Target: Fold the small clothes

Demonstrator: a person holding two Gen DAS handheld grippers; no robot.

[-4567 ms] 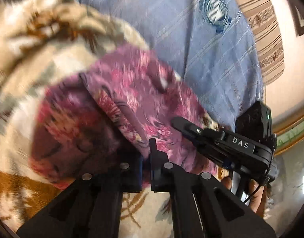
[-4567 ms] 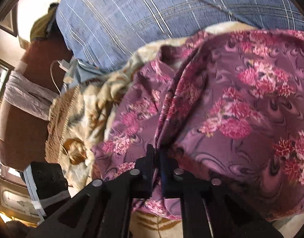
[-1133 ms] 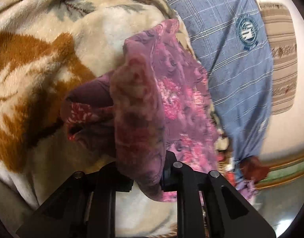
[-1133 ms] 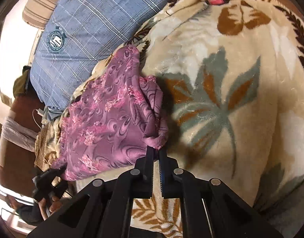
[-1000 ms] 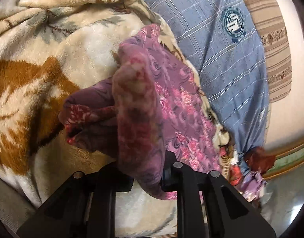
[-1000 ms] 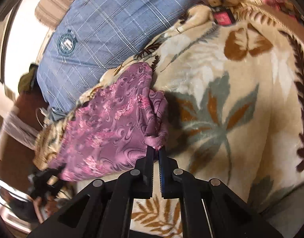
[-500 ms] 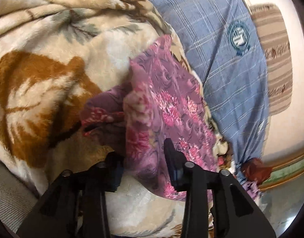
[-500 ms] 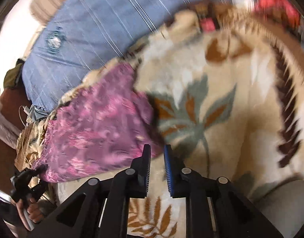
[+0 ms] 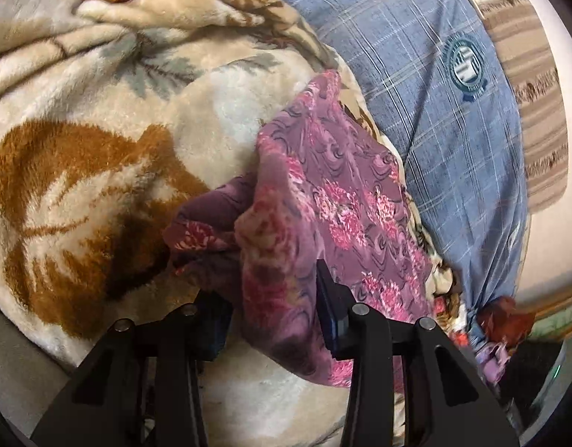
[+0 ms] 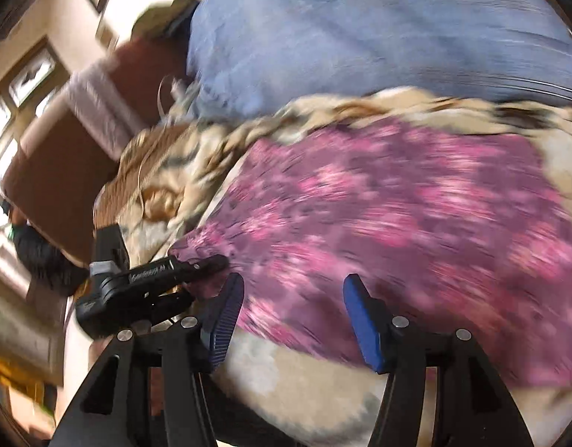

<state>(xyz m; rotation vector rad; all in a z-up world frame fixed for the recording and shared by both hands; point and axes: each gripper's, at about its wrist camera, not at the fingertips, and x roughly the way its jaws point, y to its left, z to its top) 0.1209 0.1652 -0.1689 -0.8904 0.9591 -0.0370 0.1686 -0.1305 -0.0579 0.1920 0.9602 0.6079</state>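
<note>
On the leaf-print blanket (image 9: 99, 171), purple floral garment (image 9: 323, 193) between spread left gripper (image 9: 272, 305); right gripper (image 10: 293, 309) released, lettering unreadable

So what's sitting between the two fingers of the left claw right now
A bunched fold of the purple floral garment fills the gap of the open left claw, over the leaf-print blanket. The left wrist view shows this.

The garment (image 9: 334, 201) lies on the blanket (image 9: 99, 171), a fold of it between my left tool's (image 9: 274, 316) spread fingers. The pillow (image 9: 435, 111) sits behind it. My right tool (image 10: 293, 313) hangs over its near edge.
</note>
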